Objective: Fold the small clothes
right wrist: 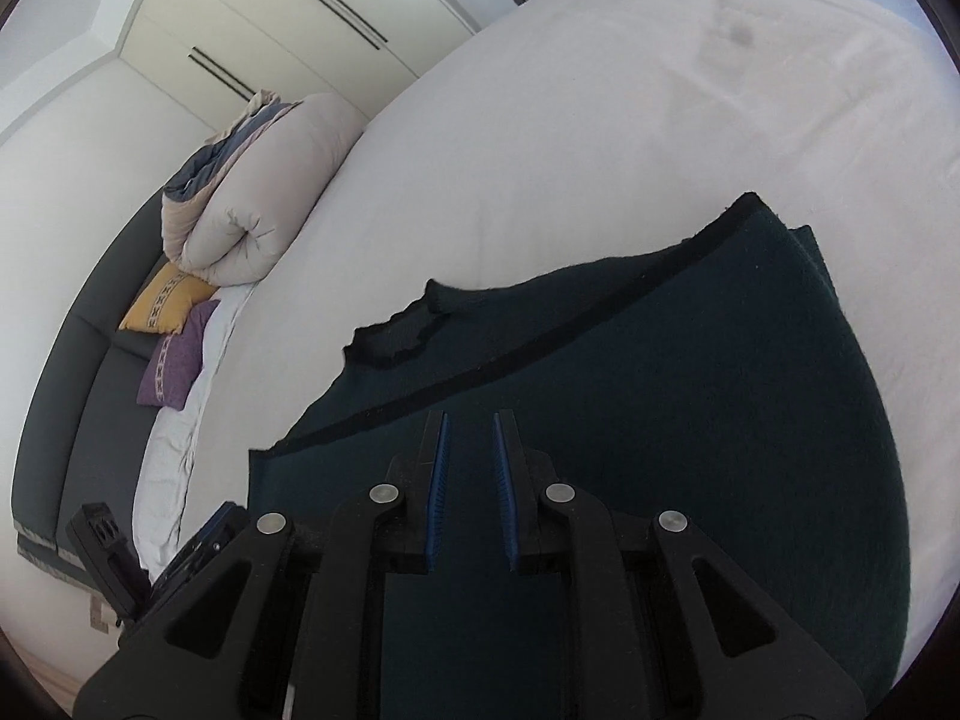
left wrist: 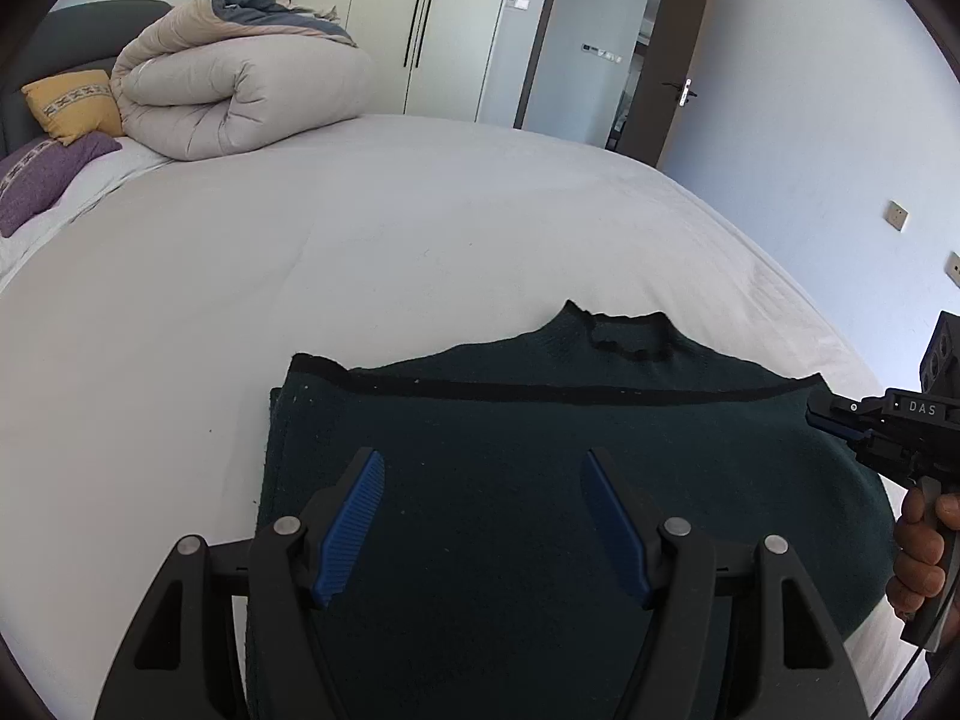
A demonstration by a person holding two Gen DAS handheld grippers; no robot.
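A dark green knit garment (left wrist: 510, 438) with a black-trimmed neckline lies folded over on the white bed; it also shows in the right wrist view (right wrist: 690, 396). My left gripper (left wrist: 483, 456) hovers over its near part, jaws wide open and empty. My right gripper (right wrist: 469, 417) hovers over the garment's near edge with its blue pads a narrow gap apart, nothing between them. In the left wrist view the right gripper (left wrist: 825, 417) sits at the garment's right edge, held by a hand.
The white bed sheet (left wrist: 360, 228) spreads beyond the garment. A rolled beige duvet (left wrist: 240, 90), a yellow pillow (left wrist: 72, 105) and a purple pillow (left wrist: 42, 180) lie at the headboard end. Wardrobes and an open door (left wrist: 678, 60) stand behind.
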